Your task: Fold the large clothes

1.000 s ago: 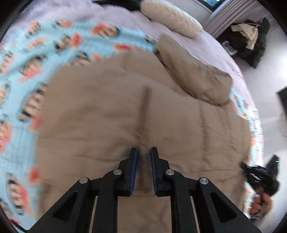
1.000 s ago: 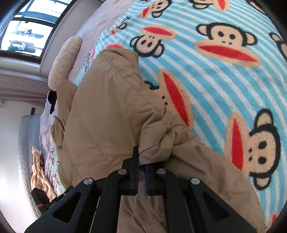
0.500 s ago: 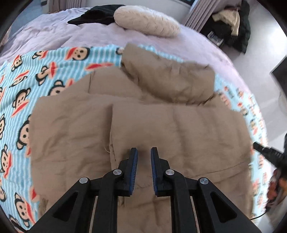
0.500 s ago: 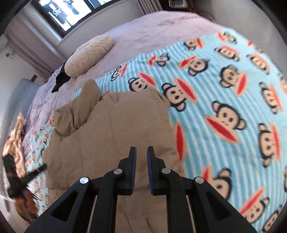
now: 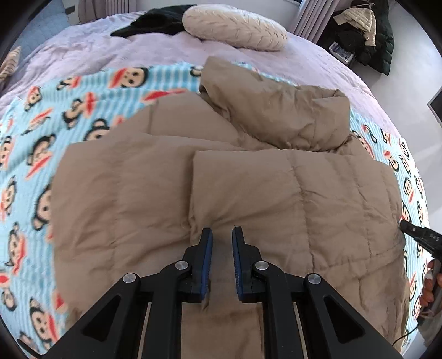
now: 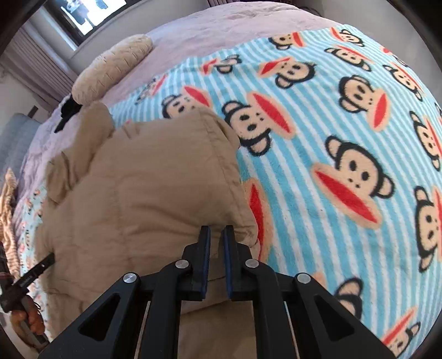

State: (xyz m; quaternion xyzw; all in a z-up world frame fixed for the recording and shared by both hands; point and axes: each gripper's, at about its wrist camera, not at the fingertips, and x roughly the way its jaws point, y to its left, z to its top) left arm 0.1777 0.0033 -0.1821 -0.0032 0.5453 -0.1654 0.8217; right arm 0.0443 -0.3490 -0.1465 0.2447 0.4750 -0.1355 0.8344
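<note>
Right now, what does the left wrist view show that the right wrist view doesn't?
Left wrist only: the dark pile of clothes on the floor beyond the bed, and the seam edge where one jacket panel overlaps the other.

Right wrist only: the window behind the bed, and the wide stretch of monkey blanket beside the jacket.

Both: the tan puffer jacket lying folded on the blanket, the cream pillow, and each view's own gripper, left and right, with jaws slightly apart and nothing between them.
</note>
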